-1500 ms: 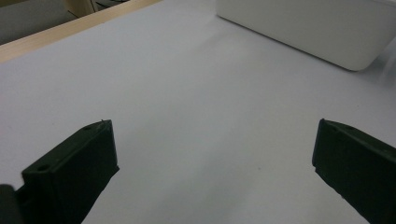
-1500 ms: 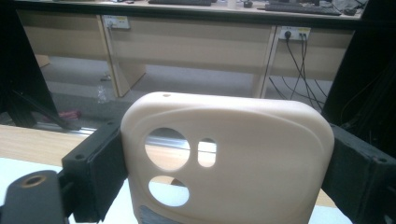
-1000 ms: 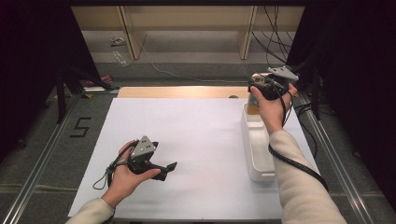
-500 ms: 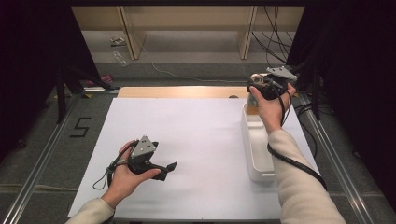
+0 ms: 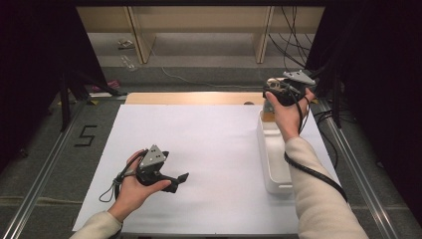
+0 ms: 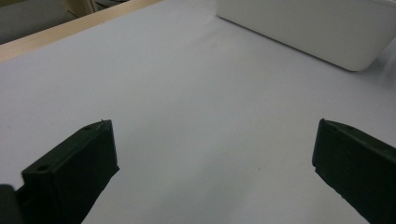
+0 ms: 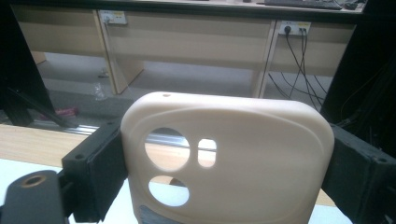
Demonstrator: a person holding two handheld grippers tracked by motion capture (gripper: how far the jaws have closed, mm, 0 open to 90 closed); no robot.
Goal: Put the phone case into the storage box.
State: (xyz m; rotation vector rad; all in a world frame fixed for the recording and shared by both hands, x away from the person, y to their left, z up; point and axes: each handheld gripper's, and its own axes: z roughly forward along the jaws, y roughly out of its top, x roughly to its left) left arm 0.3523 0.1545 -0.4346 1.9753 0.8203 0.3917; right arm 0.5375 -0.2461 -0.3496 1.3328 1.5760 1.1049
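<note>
A cream phone case (image 7: 243, 158) with round camera cut-outs stands upright between the jaws of my right gripper (image 7: 226, 137), which is shut on its two side edges. In the high view that right gripper (image 5: 272, 97) is held up over the far end of a white tray (image 5: 271, 164). My left gripper (image 5: 178, 182) rests low over the white sheet (image 5: 209, 144) at the near left, pointing right. In the left gripper view its jaws stand wide apart, the left gripper (image 6: 215, 126) open with nothing but bare sheet between them.
The long white tray (image 6: 303, 28) lies along the sheet's right side. A wooden table edge (image 5: 189, 98) borders the sheet at the back. Beyond it are a floor with cables and wooden desk legs (image 7: 116, 60). Metal rails run along both sides.
</note>
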